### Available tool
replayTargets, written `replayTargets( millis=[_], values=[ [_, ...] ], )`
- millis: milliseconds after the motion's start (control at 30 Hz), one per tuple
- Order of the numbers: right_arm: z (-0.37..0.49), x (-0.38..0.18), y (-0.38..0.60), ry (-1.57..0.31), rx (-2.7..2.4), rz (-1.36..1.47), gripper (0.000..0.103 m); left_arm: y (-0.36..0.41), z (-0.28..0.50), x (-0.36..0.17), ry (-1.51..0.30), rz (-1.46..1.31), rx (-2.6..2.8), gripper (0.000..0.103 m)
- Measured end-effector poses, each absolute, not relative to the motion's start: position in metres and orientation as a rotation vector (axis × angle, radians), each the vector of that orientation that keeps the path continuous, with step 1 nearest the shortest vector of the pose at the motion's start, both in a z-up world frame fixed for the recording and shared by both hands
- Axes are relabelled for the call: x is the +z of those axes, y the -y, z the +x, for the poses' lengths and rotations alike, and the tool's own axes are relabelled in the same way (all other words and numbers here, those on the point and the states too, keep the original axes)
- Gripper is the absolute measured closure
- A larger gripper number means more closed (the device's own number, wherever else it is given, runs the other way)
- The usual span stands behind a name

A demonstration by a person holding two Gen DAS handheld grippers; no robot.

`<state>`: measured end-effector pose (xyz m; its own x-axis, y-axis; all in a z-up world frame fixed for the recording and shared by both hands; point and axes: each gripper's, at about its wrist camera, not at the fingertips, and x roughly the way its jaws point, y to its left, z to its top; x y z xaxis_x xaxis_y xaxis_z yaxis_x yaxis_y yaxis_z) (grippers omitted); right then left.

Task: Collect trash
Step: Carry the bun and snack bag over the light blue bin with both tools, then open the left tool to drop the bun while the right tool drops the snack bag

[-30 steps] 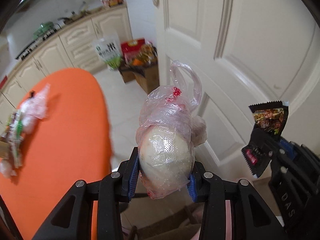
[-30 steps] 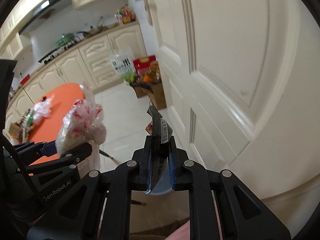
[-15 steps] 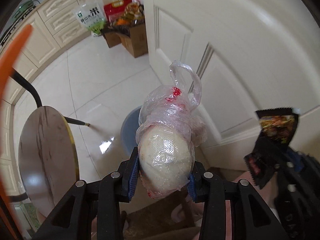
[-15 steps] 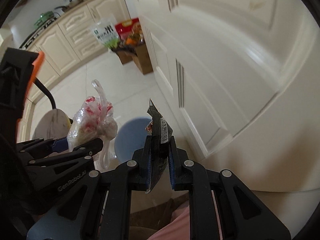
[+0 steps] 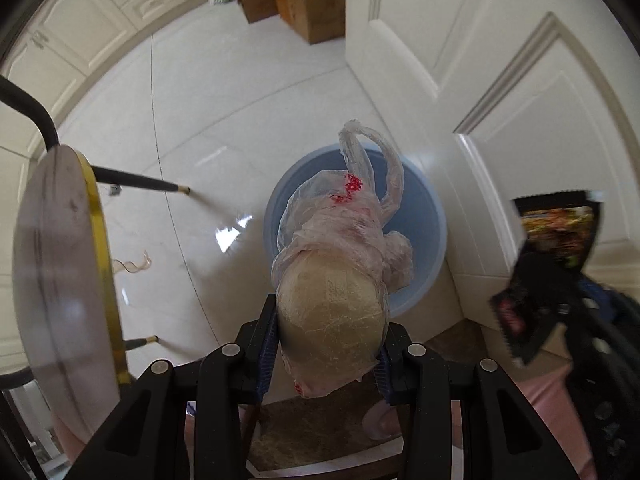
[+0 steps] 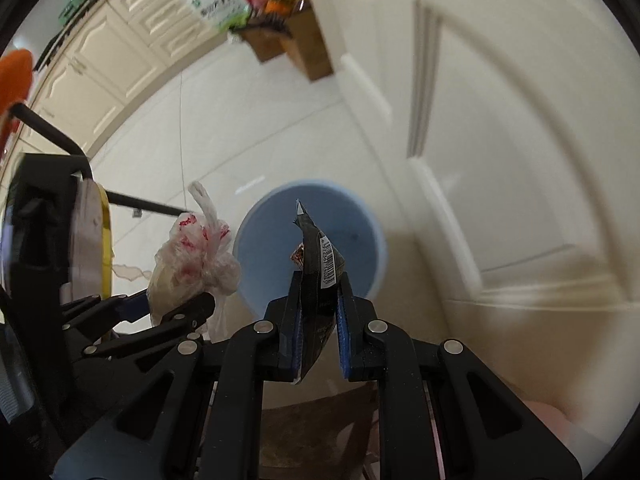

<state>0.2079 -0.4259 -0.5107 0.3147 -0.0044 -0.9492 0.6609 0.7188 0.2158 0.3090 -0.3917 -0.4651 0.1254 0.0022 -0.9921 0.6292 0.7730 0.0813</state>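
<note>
My left gripper (image 5: 326, 322) is shut on a clear plastic bag (image 5: 332, 292) with red print and a pale round lump inside. It hangs above a blue round bin (image 5: 424, 208) on the floor. The bag also shows in the right wrist view (image 6: 192, 264). My right gripper (image 6: 318, 296) is shut on a black snack wrapper (image 6: 320, 264) with a barcode, held above the same bin (image 6: 360, 248). The wrapper also shows at the right of the left wrist view (image 5: 548, 264).
A white panelled door (image 5: 460, 52) stands close behind the bin. A round stool (image 5: 60, 280) with a gold rim and black legs is at the left. Cardboard boxes (image 5: 304, 4) with food bags sit by cream cabinets (image 5: 80, 28). A brown step (image 5: 320, 432) lies below.
Both grippers have tilted down from the orange table and door toward the floor. The blue bin has come into view under the bag and the wrapper. Both grips are unchanged.
</note>
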Motion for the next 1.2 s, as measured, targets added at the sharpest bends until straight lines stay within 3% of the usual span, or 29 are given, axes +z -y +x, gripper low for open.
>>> replayTargets(
  millis=[333,367,400,567,1200],
  values=[
    [0.245,-0.541,0.427,-1.204,-0.413,0.682,0.086,0.405,0.335,-0.491,-1.430,0.540,-0.437,0.064],
    [0.247,-0.541,0.427,-1.201,-0.412,0.682,0.080,0.404,0.337,-0.495,-1.427,0.535,-0.431,0.063],
    [0.248,-0.540,0.427,-1.191,-0.411,0.685,0.068,0.406,0.338,-0.497,-1.420,0.533,-0.428,0.063],
    [0.247,-0.542,0.432,-1.184,-0.437,0.710,0.046,0.395,0.336,-0.503,-1.403,0.547,-0.419,0.058],
    [0.229,-0.543,0.440,-1.233,-0.494,0.713,0.045,0.371,0.341,-0.507,-1.445,0.576,-0.437,0.052]
  ],
)
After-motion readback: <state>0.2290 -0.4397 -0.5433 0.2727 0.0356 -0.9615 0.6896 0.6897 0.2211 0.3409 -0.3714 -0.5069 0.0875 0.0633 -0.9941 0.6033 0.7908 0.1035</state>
